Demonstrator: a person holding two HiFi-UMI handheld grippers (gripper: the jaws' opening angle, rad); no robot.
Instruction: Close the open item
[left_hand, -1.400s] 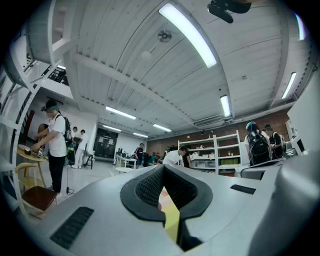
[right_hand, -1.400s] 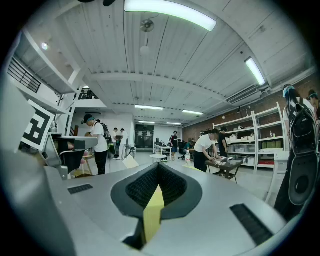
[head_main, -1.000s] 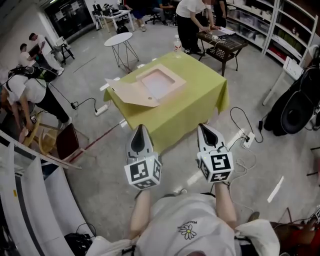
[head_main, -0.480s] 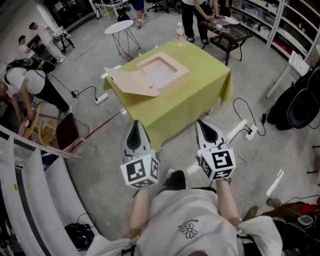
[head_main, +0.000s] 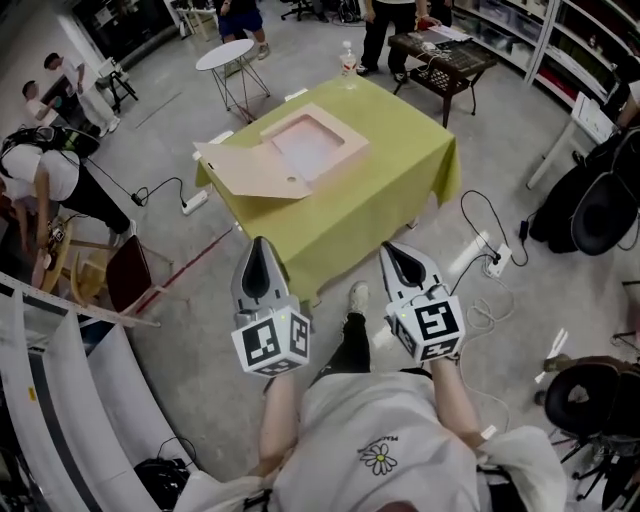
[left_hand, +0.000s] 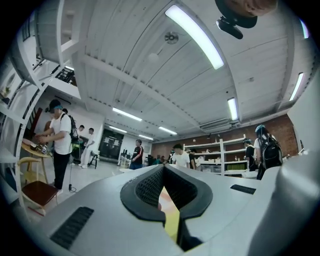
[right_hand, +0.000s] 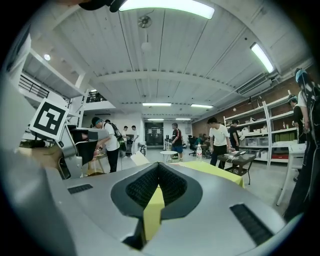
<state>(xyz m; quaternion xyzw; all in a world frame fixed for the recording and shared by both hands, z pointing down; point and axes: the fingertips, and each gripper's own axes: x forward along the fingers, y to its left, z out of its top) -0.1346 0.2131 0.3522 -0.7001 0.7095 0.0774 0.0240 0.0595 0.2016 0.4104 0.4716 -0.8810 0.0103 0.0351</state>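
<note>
An open flat cardboard box (head_main: 312, 140) lies on a table with a yellow-green cloth (head_main: 385, 195); its lid (head_main: 250, 172) is folded out to the left, over the table's edge. Both grippers hang in the air short of the table's near corner, well away from the box. My left gripper (head_main: 258, 246) is shut with nothing in it, and so is my right gripper (head_main: 393, 250). In the left gripper view the left gripper (left_hand: 163, 169) points level into the room; the right gripper (right_hand: 159, 166) faces the cloth (right_hand: 220, 171) in the right gripper view.
A water bottle (head_main: 347, 60) stands at the table's far corner. Behind are a round white side table (head_main: 232, 55) and a dark low table (head_main: 440, 55). Cables and a power strip (head_main: 195, 203) lie on the floor. People stand at the left and back; shelving lines the right.
I have stepped closer to the table, one foot now forward between the grippers. Both grippers stay shut and empty. The box has not moved.
</note>
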